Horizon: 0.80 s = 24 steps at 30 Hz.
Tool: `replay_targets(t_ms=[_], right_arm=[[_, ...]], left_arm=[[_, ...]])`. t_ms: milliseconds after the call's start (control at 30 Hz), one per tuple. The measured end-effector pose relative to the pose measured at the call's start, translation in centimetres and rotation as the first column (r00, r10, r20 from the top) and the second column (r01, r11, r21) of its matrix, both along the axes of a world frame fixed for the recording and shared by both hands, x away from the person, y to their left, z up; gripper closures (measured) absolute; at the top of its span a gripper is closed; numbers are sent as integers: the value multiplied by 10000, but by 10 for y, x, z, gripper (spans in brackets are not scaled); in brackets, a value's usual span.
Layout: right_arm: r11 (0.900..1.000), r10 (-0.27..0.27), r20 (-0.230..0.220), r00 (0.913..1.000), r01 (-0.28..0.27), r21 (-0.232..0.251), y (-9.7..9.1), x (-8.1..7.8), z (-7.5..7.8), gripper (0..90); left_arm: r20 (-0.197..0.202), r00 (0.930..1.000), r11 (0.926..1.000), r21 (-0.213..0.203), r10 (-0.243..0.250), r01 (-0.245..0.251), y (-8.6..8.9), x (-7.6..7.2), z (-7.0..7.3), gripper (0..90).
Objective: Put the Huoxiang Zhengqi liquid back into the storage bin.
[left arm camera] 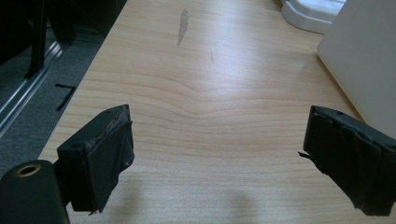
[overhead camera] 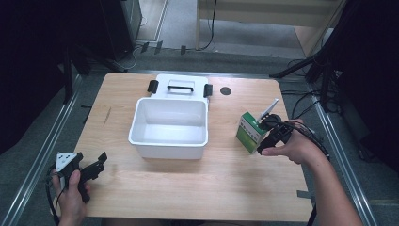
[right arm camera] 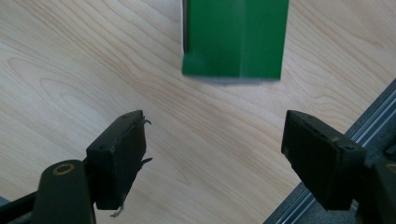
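- Our right hand-held gripper [right arm camera: 212,154] stands released, jaws wide, just short of the green box [right arm camera: 233,37] standing on the table [overhead camera: 188,188] right of the white bin [overhead camera: 169,127].
- Our left hand-held gripper [left arm camera: 215,158] rests open and empty.
- Risk: an off-centre approach could let one jaw nudge the box and topple it.
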State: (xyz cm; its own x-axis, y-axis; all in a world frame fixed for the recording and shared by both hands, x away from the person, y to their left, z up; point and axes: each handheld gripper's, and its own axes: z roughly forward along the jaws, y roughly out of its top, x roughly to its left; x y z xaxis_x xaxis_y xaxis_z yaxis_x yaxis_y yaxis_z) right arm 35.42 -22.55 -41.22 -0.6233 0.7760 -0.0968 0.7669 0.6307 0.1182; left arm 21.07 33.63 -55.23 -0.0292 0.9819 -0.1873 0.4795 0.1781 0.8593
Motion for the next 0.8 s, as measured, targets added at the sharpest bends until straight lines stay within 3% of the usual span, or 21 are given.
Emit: replay_targets(t_ms=[467, 800], right_arm=[[9995, -11, 51, 10000, 12, -321, 17, 23, 13, 219], [9997, -173, -37, 9998, 172, -198, 31, 40, 11, 322]], left_arm=[[-70, 10000, 10000, 33, -12, 13, 0, 0, 0, 90], [-121, 9999, 10000, -40, 13, -14, 0, 1, 0, 90]])
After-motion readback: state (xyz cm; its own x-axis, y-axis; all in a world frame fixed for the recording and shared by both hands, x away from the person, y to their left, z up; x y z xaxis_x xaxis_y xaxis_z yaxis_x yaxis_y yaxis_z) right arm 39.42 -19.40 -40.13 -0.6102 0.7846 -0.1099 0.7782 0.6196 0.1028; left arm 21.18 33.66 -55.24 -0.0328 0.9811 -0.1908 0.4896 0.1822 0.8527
